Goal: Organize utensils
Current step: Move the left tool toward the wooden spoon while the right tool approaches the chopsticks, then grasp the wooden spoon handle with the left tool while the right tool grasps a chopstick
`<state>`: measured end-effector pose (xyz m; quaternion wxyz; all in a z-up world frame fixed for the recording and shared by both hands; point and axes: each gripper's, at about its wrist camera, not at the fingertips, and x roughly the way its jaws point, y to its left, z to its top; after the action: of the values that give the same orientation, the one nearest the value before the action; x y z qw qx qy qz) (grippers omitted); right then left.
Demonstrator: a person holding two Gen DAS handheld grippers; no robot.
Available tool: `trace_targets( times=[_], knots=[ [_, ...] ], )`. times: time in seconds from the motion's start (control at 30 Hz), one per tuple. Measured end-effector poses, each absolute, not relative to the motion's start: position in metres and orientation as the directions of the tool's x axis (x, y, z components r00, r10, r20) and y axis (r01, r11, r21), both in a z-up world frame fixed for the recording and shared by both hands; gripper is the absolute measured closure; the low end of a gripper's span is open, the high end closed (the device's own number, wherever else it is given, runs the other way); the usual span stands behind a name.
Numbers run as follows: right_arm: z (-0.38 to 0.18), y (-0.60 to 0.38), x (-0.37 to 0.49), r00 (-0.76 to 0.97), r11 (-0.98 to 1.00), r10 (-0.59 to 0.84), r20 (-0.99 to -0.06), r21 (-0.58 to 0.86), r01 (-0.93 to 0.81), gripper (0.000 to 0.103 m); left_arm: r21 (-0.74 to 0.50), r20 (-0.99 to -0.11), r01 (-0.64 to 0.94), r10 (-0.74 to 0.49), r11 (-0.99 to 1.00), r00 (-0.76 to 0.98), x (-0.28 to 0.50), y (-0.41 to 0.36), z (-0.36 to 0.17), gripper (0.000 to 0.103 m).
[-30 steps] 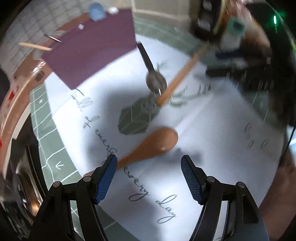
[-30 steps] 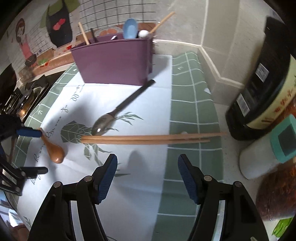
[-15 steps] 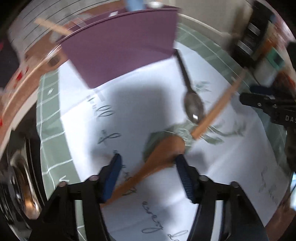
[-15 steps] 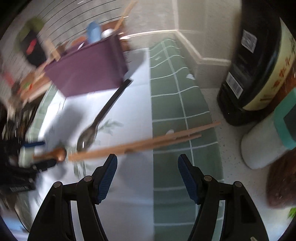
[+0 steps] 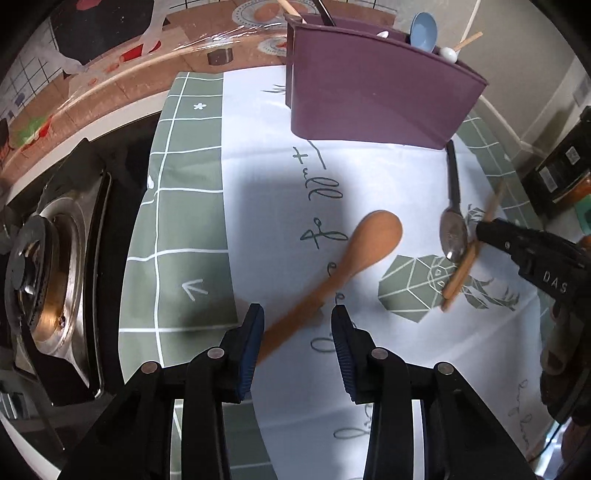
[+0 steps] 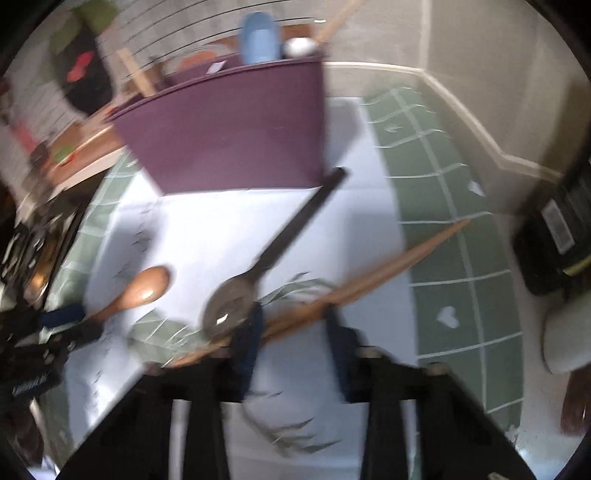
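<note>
Left gripper (image 5: 297,332): points steeply down at the mat, jaws partly open and just now closing; the handle of the wooden spoon (image 5: 369,240) runs slantwise between them, against or very near the left-hand pad and clear of the other, so it is straddled, not yet clamped; judged a grasp low on the handle so the bowl can go up into the holder. Right gripper (image 6: 293,332): its own view is blurred, jaws drawn in and just now closing across the chopsticks (image 6: 388,269); the left view shows its fingers met on the pair, so it is judged closed on them (a thin pair needs a nearly full closure). The metal spoon (image 6: 236,306) lies loose just beside that grip, bowl near the chopsticks, dark handle reaching to the foot of the purple holder (image 5: 369,96). The holder stands upright at the back of the mat (image 5: 184,184), already stocked with a blue spoon (image 5: 424,31) and sticks. Writing: "DAS" in white on the right gripper's body; cursive on the mat reads "full of", the rest covered; the dark bottle (image 6: 554,236) bears a label too blurred to read.
</note>
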<state>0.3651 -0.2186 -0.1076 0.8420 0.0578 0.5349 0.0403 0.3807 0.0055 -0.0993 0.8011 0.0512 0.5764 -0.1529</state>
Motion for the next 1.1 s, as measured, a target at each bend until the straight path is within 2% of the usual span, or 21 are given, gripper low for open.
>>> trace_targets(
  times=[0.2, 0.4, 0.57, 0.6, 0.7, 0.73, 0.77, 0.9, 1.03, 1.1],
  knots=[
    [-0.108, -0.219, 0.329, 0.370, 0.987, 0.150, -0.917, 0.119, -0.106, 0.099, -0.131, -0.936, 0.447, -0.259, 0.885, 0.238, 0.367, -0.017, -0.100, 0.063],
    [-0.105, -0.250, 0.308, 0.371, 0.993, 0.117, -0.921, 0.113, -0.033, 0.096, -0.057, -0.939, 0.587, -0.243, 0.807, 0.242, 0.385, -0.050, -0.086, 0.063],
    [-0.099, -0.261, 0.302, 0.390, 0.992, 0.123, -0.913, 0.127, -0.015, 0.093, -0.054, -0.972, 0.652, -0.191, 0.757, 0.141, 0.416, -0.069, -0.097, 0.063],
    [-0.098, -0.264, 0.301, 0.396, 0.990, 0.129, -0.909, 0.139, -0.005, 0.092, -0.053, -0.975, 0.649, -0.178, 0.759, 0.129, 0.421, -0.073, -0.102, 0.063],
    [-0.095, -0.279, 0.303, 0.419, 0.982, 0.141, -0.897, 0.180, 0.055, 0.078, -0.067, -0.976, 0.623, -0.181, 0.779, 0.121, 0.428, -0.074, -0.108, 0.065],
    [-0.093, -0.285, 0.307, 0.428, 0.976, 0.144, -0.892, 0.200, 0.090, 0.075, -0.067, -0.975, 0.615, -0.183, 0.785, 0.128, 0.429, -0.074, -0.108, 0.069],
    [-0.093, -0.289, 0.312, 0.435, 0.969, 0.147, -0.889, 0.217, 0.117, 0.075, -0.061, -0.972, 0.604, -0.185, 0.795, 0.146, 0.428, -0.075, -0.107, 0.073],
    [-0.091, -0.298, 0.339, 0.454, 0.946, 0.134, -0.881, 0.250, 0.207, 0.075, -0.094, -0.959, 0.523, -0.218, 0.847, 0.181, 0.421, -0.066, -0.104, 0.074],
    [-0.090, -0.293, 0.365, 0.478, 0.936, 0.099, -0.872, 0.245, 0.252, 0.075, -0.151, -0.936, 0.343, -0.246, 0.927, 0.253, 0.412, -0.037, -0.099, 0.081],
    [-0.093, -0.290, 0.380, 0.458, 0.937, 0.082, -0.885, 0.225, 0.267, 0.075, -0.229, -0.921, 0.234, -0.288, 0.945, 0.261, 0.405, -0.016, -0.098, 0.082]
  ],
)
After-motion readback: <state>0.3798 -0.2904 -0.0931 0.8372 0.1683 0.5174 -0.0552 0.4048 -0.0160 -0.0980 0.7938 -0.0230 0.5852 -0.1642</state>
